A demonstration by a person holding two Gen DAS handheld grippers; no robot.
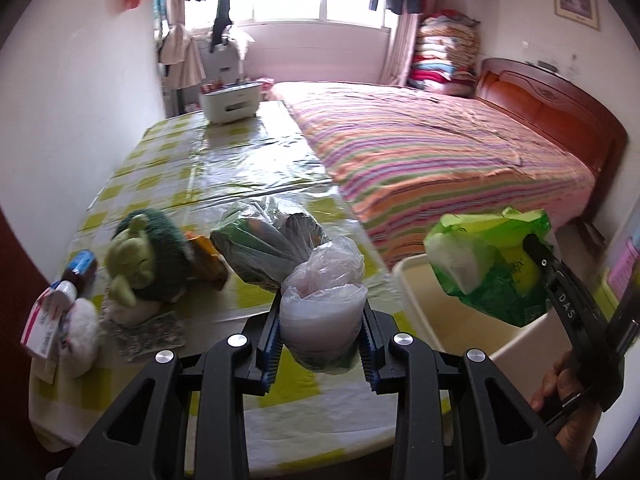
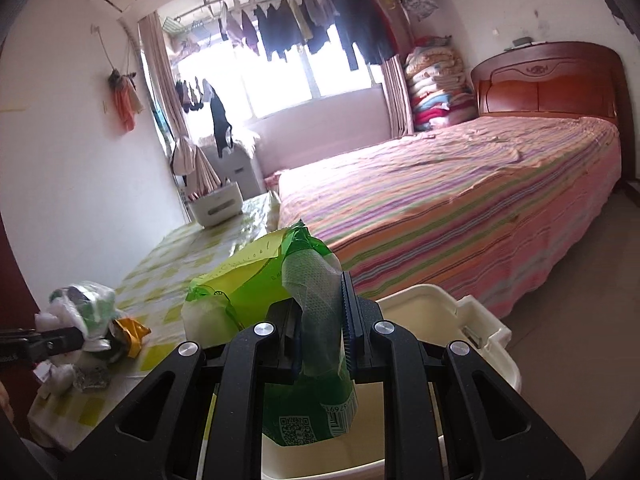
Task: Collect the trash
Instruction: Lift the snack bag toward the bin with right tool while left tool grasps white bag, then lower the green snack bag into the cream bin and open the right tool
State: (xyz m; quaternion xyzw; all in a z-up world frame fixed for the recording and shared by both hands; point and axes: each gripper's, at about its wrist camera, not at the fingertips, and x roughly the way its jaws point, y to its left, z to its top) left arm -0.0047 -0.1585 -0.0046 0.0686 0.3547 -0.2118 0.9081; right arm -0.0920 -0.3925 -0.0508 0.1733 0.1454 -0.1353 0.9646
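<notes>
- Cream plastic bin [image 2: 476,340] stands on the floor just beside the near end of a table [image 1: 200,160] covered in a glossy green-and-white checked cloth; a bed [image 1: 420,152] with a striped cover runs along the far side of the bin.
- Right gripper [image 2: 320,320] is clamped on a crumpled green plastic wrapper [image 2: 308,360], with white tissue showing inside it, and holds it in the air directly above the bin's open top.
- Left gripper [image 1: 322,332] is clamped on a bunched translucent white plastic bag [image 1: 324,300], held above the near edge of the table, just beside the bin.
- Neither piece has been let go; as far as can be seen, the bin's inside looks bare.
- Left on the table, well clear of the bin: a clear bag [image 1: 264,240] holding something green, an orange-yellow wrapper [image 1: 208,260], and a flat patterned foil piece [image 1: 148,332].
- Also there, and probably not rubbish: a green plush toy [image 1: 144,264], a small brown bottle [image 1: 80,272], a white box [image 1: 44,328].
- My judgement: the job is at an early-to-middle stage, with two pieces lifted and ready to drop, and at least three more still to gather.
</notes>
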